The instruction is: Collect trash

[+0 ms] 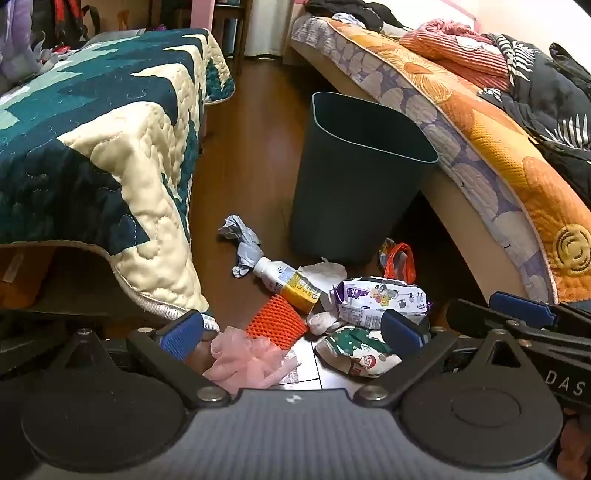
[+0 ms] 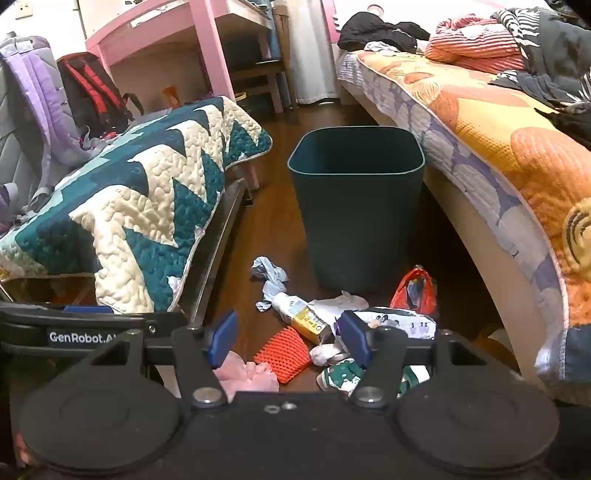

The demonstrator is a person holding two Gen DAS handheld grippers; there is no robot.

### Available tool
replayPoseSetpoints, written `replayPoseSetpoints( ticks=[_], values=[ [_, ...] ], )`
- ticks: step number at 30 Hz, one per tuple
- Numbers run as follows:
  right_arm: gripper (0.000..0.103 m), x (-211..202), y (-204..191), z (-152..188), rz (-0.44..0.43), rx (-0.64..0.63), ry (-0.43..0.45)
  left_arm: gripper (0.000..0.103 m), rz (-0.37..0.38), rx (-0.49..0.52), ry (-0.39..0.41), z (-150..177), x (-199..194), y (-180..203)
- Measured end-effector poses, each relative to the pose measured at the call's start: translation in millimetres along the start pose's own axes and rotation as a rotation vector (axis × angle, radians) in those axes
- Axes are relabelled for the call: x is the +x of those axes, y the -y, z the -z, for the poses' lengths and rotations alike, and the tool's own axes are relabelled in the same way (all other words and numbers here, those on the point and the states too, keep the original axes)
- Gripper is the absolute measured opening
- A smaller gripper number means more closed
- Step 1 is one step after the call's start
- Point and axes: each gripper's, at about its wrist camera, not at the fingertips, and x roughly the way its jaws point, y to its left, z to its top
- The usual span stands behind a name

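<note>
A dark green trash bin (image 1: 354, 177) (image 2: 356, 206) stands upright on the wood floor between two beds. Trash lies in front of it: a plastic bottle with a yellow label (image 1: 288, 282) (image 2: 303, 317), an orange foam net (image 1: 277, 325) (image 2: 282, 354), a crumpled grey-blue rag (image 1: 240, 243) (image 2: 269, 277), a purple-white snack bag (image 1: 384, 299) (image 2: 402, 325), a green-white wrapper (image 1: 358, 350), pink mesh (image 1: 247, 360) (image 2: 245, 376), white tissue (image 1: 325, 273) and a red plastic bag (image 1: 399, 262) (image 2: 415, 290). My left gripper (image 1: 291, 332) is open and empty above the pile. My right gripper (image 2: 288, 339) is open and empty too.
A bed with a teal and cream quilt (image 1: 92, 140) (image 2: 147, 206) overhangs on the left. A bed with an orange floral cover (image 1: 498, 147) (image 2: 498, 147) and piled clothes runs along the right. A pink desk (image 2: 177, 33) and backpacks (image 2: 88, 88) stand at the back.
</note>
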Motion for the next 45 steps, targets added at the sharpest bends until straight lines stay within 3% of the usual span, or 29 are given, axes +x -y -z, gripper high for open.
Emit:
replayPoseSetpoints(
  ticks=[12, 45],
  values=[
    [0.062, 0.9, 0.1, 1.4, -0.008, 0.025, 0.004, 0.103, -0.013, 0.000, 0.005, 1.7, 0.1, -13.2],
    [0.061, 0.7, -0.4, 0.0, -0.023, 0.033, -0.003, 0.103, -0.027, -0.005, 0.002, 0.9, -0.9, -3.1]
  ],
)
